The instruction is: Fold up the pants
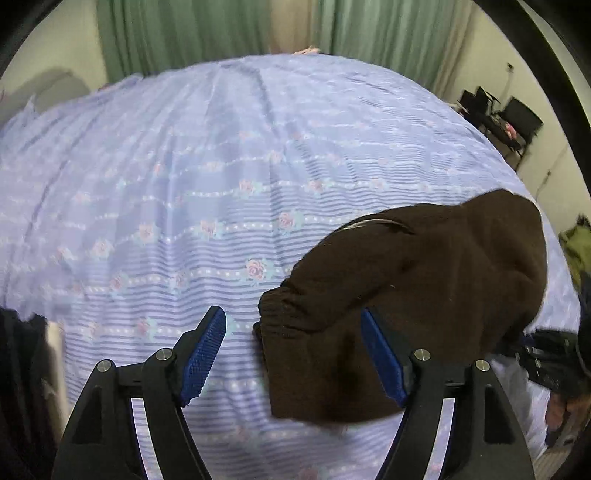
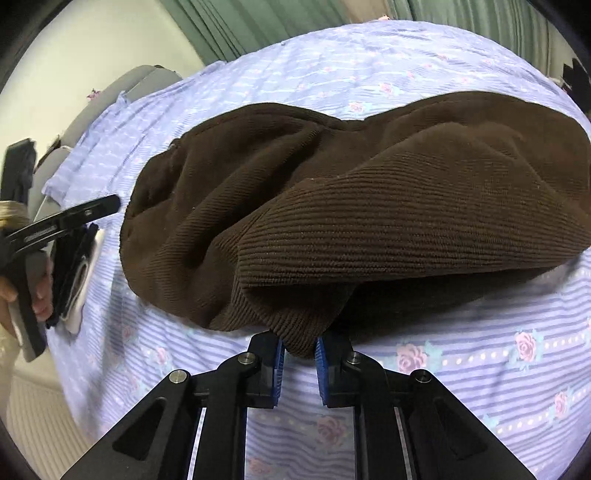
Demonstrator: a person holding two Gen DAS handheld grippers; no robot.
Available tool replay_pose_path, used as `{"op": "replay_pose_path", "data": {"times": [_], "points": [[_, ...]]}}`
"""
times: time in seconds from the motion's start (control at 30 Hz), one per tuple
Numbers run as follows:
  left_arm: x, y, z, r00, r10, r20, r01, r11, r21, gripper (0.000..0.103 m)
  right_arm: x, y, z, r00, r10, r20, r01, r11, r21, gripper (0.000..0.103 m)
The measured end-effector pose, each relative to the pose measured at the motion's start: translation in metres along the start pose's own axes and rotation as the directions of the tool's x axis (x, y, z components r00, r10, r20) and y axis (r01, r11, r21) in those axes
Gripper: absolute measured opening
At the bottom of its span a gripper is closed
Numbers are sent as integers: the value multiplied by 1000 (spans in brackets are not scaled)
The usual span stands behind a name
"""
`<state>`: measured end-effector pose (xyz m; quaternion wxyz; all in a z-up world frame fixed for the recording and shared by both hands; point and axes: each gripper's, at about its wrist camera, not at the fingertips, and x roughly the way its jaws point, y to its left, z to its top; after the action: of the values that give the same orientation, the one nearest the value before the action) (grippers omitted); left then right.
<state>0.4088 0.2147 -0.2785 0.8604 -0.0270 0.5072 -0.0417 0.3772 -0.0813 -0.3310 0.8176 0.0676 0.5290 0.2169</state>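
Brown corduroy pants [image 2: 332,206] are sitting bunched up on a bed, on top of a light purple sheet [image 2: 461,369] with stripes and little pink roses printed on it. They're not flat at all, more of a rumpled mound with a thick fold running across the front.

The right tool [image 2: 299,363] has its blue pads [image 2: 320,369] pressed nearly together, pinching a small tuck of the pants' near edge. You can see the ribbed fabric dipping right down between the pads, so that's a real grip, not just hovering.

The left tool [image 1: 293,352] is spread wide, and nothing is caught in it. From its own view, the elastic waistband end of the pants [image 1: 417,295] sits between the two blue pads [image 1: 205,354] but leans toward the right-hand one, and I can't tell for sure whether the fabric brushes that pad. The left-hand pad only has sheet in front of it. This view is a bit motion-blurred.

From the right wrist view you can also spot the left tool [image 2: 92,210] off to the left of the pants, with a person's hand [image 2: 40,295] wrapped around its handle.

Green curtains [image 1: 184,33] hang behind the bed, and some black chairs [image 1: 513,122] stand by the far wall.
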Motion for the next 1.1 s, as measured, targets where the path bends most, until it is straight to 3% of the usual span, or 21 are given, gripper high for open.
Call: {"op": "replay_pose_path", "data": {"times": [0.13,0.17,0.2,0.27,0.33,0.43,0.5,0.53,0.57,0.63,0.67,0.7,0.77,0.87,0.97,1.1], "points": [[33,9,1,999,-29,-45,24,996,-89,72,1,2,2,999,-33,-6,33,999,0,16],[39,10,0,998,-35,-58,29,994,-104,51,2,3,2,999,-34,-5,34,999,8,16],[46,9,0,996,-35,-77,26,993,-119,41,4,5,4,999,-33,-4,33,999,18,16],[40,4,4,996,68,-59,-74,990,-119,34,1,4,2,999,-32,5,32,999,41,16],[29,-2,7,985,170,-8,-170,981,-95,33,-5,6,-1,999,-34,24,32,998,57,16],[45,4,9,976,212,-58,-217,971,-97,34,-5,9,-3,998,-53,26,52,998,42,16],[56,3,8,969,233,-78,-239,967,-89,40,0,10,-3,997,-71,14,71,997,34,16],[56,1,7,960,273,-69,-277,958,-73,55,1,9,-2,998,-68,17,67,997,39,16],[52,-1,7,940,334,-65,-338,939,-63,76,-1,7,-2,998,-66,22,65,997,50,19],[36,-6,6,930,367,-30,-368,929,-44,79,-11,4,-3,995,-100,8,99,993,71,47],[23,-10,3,933,361,1,-361,932,-19,79,-18,3,-5,992,-122,14,120,990,70,53],[3,-20,1,924,378,56,-380,925,16,80,-32,2,-9,989,-140,42,137,989,61,56],[-27,-37,-3,911,388,139,-399,915,62,91,-59,2,-13,983,-156,98,153,987,36,56],[-73,-83,-17,923,298,245,-330,938,105,92,-102,-11,-14,964,-188,190,184,982,37,57],[-88,-120,-28,944,180,276,-218,969,114,92,-137,-46,-9,942,-216,256,200,976,89,60],[-88,-180,-44,941,124,314,-179,972,152,92,-157,-94,5,928,-246,281,216,967,135,60]]}}
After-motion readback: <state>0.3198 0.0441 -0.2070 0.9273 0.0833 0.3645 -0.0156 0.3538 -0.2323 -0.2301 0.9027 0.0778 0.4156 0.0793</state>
